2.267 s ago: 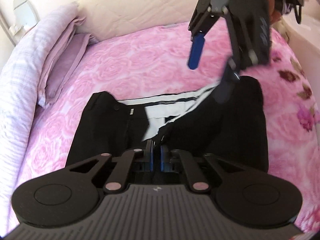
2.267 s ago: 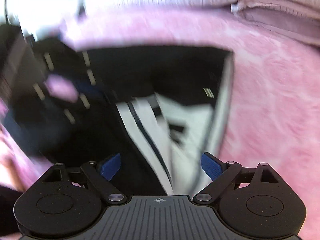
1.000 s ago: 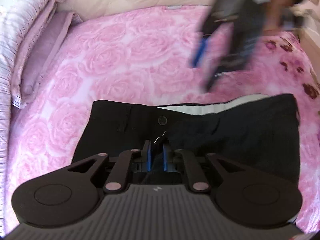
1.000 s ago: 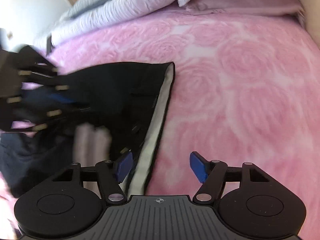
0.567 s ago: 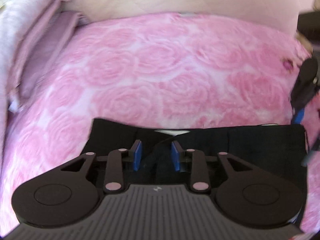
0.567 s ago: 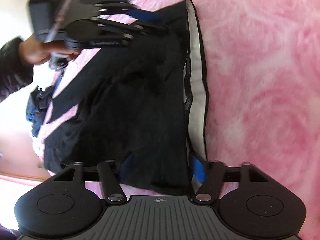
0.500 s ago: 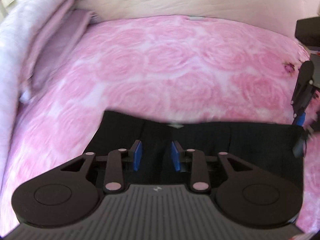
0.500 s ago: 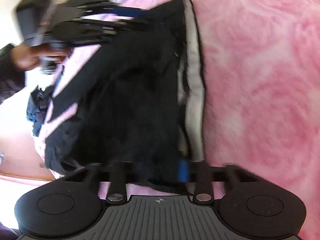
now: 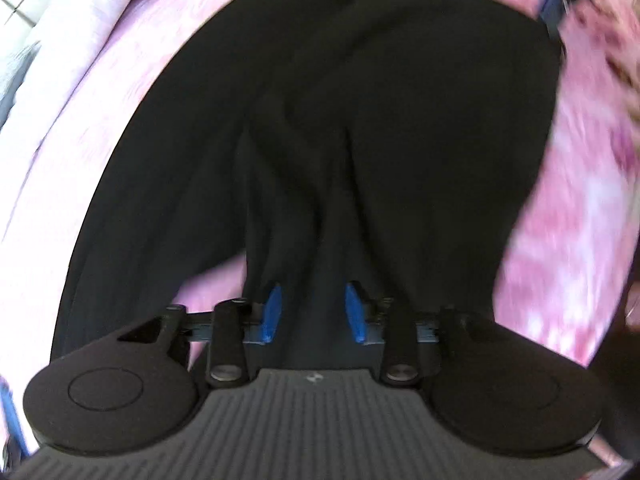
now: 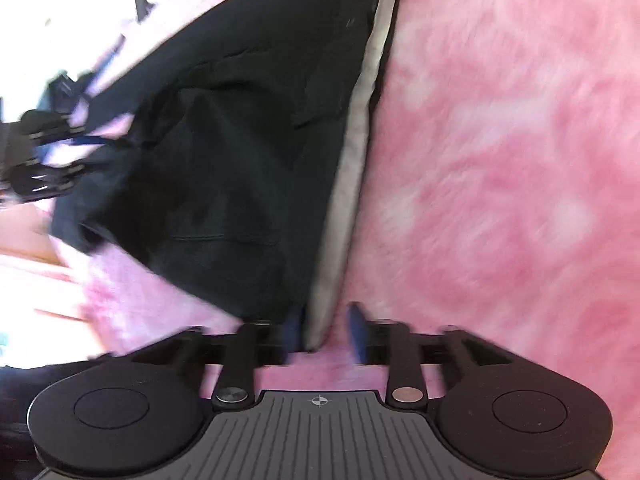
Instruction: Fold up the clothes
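Black trousers (image 9: 400,128) lie spread flat on a pink rose-patterned bedspread (image 9: 580,200). In the left wrist view my left gripper (image 9: 314,312) hangs over the crotch where the two legs part; its jaws are opening, with black cloth lying between the blue pads (image 9: 273,312) but not pinched. In the right wrist view the trousers (image 10: 240,160) show their pale waistband lining (image 10: 352,160). My right gripper (image 10: 325,334) is at the near corner of that waistband, jaws opening, with the corner loose between them. The left gripper (image 10: 44,160) shows blurred at the far left.
Pale lilac bedding (image 9: 52,40) is piled along the left side of the bed. The right gripper's blue finger (image 9: 554,4) shows at the trousers' far right corner. Bare pink bedspread (image 10: 520,160) stretches beyond the waistband. A dark heap (image 10: 64,88) lies past the trousers.
My left gripper let go near the waistband button and slid back along the trousers toward the legs, opening. My right gripper closed on the waistband corner, then opened again.
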### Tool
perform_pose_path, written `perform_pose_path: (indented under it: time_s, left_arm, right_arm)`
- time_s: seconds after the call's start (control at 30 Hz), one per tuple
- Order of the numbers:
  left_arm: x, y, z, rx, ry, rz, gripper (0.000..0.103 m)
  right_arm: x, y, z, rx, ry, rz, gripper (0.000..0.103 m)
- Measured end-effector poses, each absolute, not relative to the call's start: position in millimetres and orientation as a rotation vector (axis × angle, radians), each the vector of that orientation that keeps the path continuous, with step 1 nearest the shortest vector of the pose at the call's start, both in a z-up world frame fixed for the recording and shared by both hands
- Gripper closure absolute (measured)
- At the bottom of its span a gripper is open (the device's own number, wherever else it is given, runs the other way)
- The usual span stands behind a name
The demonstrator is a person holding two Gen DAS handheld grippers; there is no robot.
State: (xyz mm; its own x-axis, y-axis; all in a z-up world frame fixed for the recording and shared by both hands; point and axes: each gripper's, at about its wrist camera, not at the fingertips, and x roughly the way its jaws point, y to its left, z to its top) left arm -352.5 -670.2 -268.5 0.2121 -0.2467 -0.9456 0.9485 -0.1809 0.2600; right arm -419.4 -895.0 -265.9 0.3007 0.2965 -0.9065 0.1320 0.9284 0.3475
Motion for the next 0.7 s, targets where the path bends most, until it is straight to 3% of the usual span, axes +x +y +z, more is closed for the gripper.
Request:
perform_pose_path:
  time_s: [0.03, 0.3, 0.6, 0.63, 0.67, 0.7]
  left_arm:
    - [-356, -655, -268, 1.3, 0.759, -1.261, 0.066]
    - [-362, -563, -275, 1.364, 0.693, -1.18, 0.064]
    - [-354, -487, -319, 1.358, 0.527, -1.348, 0.064]
    - [-352, -483, -321, 1.342, 0.505, -1.353, 0.064]
    - [-350, -481, -322, 1.331, 0.491, -1.361, 0.069]
    - [-348, -480, -323, 1.328, 0.479, -1.368, 0.076]
  right_arm:
    - [-419, -889, -259, 0.314, 1.256, 0.096, 0.036]
    - [-382, -767, -219, -0.108, 1.093, 0.325, 0.036]
    - [-383, -618, -297, -0.642, 1.098, 0.402, 0.037]
    - [-383, -614, -305, -0.677, 1.109, 0.38, 0.04]
    - [-382, -609, -311, -0.696, 1.121, 0.363, 0.053]
    - [-381, -604, -316, -0.711, 1.132, 0.35, 0.056]
